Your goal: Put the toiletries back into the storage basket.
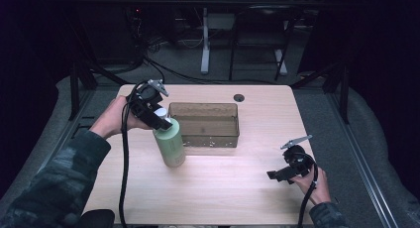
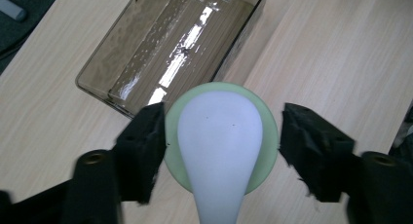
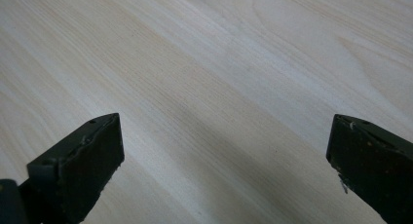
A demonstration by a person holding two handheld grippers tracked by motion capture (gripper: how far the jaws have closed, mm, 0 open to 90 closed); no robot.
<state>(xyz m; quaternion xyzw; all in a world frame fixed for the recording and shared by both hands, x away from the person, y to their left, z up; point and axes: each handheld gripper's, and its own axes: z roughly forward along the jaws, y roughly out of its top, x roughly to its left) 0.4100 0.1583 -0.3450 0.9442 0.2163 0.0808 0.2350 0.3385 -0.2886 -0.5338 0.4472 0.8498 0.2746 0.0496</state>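
The left gripper (image 2: 221, 151) comes down over a pale green bottle (image 1: 170, 144) standing upright on the bench (image 1: 233, 173); its fingers (image 2: 141, 146) flank the bottle's shoulder below the white cap (image 2: 219, 136), the left pad touching and the right one just apart. A brown clear tray (image 1: 204, 125) lies just beyond these fingers. The right gripper (image 3: 224, 165) hovers over bare bench, well apart, fingers spread wide with nothing between.

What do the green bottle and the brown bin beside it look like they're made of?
Green bottle: probably matte plastic, with an even pale green body showing only a soft sheen; its white pump head looks like smooth plastic. Brown bin: likely clear tinted hard plastic, since the table grain shows through and the walls throw sharp glare.
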